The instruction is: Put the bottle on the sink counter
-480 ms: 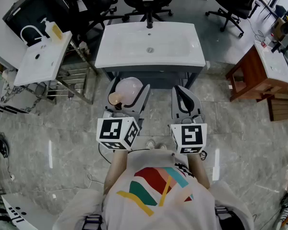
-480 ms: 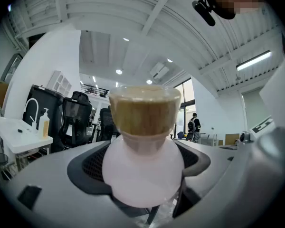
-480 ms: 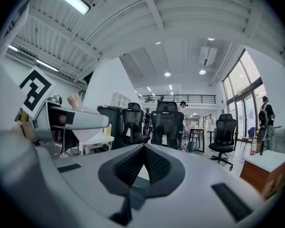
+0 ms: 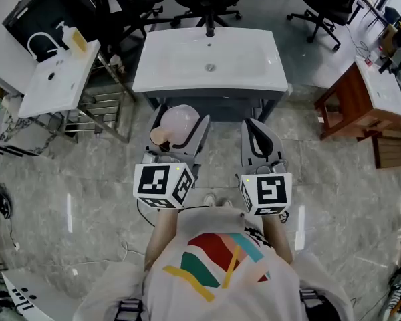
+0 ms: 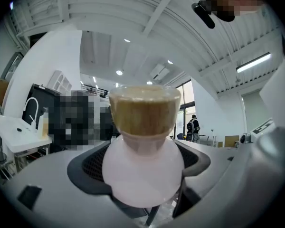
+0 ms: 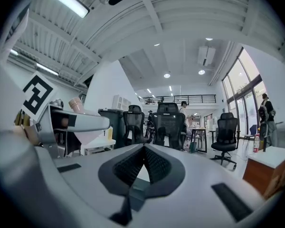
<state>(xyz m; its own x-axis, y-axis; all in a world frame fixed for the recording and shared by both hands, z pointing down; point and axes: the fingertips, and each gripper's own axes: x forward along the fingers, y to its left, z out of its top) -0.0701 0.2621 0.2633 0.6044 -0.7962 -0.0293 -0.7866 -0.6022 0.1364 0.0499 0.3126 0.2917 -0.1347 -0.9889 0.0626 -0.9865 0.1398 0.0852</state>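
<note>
The left tool [image 4: 178, 138] and the right tool [image 4: 255, 131] are grey, each with a white cube [image 4: 162, 186] bearing black square markers. The shirt [image 4: 217, 276] is white, printed with red, teal and yellow stripes.

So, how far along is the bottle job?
Done: the pale pink round bottle with a tan cap is gripped in the left tool. In hand: it hangs short of the white sink counter. Left: set it on the counter and release. The right tool is shut, empty.
</note>
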